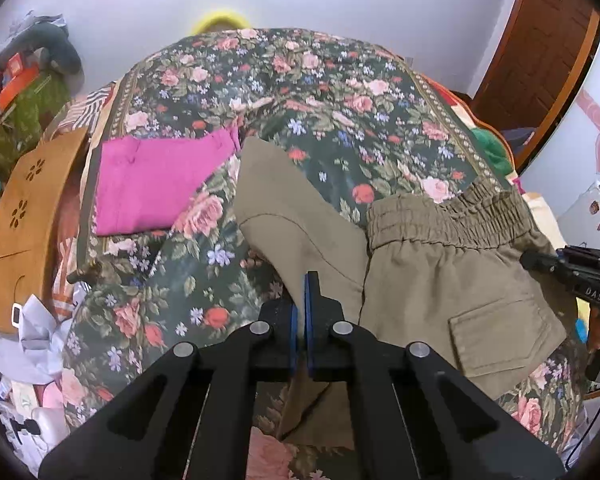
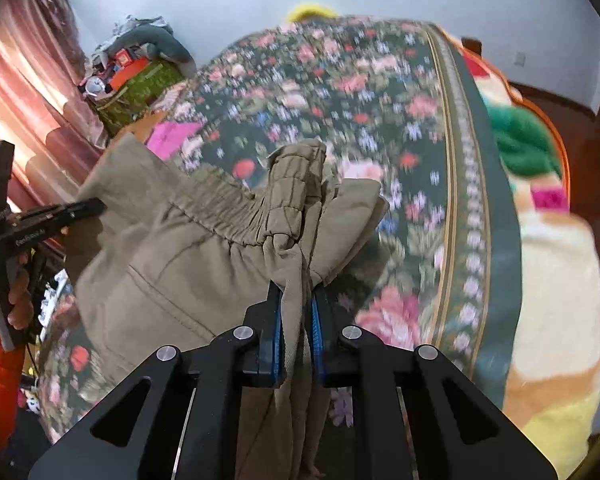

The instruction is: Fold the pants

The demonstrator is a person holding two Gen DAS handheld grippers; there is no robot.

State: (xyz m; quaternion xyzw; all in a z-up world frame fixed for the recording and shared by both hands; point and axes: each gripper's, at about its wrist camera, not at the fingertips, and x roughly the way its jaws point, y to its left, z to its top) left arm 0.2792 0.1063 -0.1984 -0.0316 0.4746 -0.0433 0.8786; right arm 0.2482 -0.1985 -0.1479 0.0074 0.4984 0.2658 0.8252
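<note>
Olive-green pants (image 1: 432, 276) with an elastic waistband and a back pocket hang over the floral bed, held up between both grippers. My left gripper (image 1: 305, 300) is shut on a fold of the olive fabric at the pants' left side. My right gripper (image 2: 296, 304) is shut on the bunched waistband end of the pants (image 2: 204, 248), with cloth hanging down between its blue pads. The right gripper also shows at the right edge of the left wrist view (image 1: 580, 276). The left gripper shows at the left edge of the right wrist view (image 2: 60, 216).
A folded magenta garment (image 1: 156, 184) lies on the floral bedspread (image 1: 300, 92) to the left. A wooden board (image 1: 28, 220) and clutter stand off the bed's left. A colourful blanket (image 2: 540, 240) lies along the right side. A wooden door (image 1: 540, 40) is at far right.
</note>
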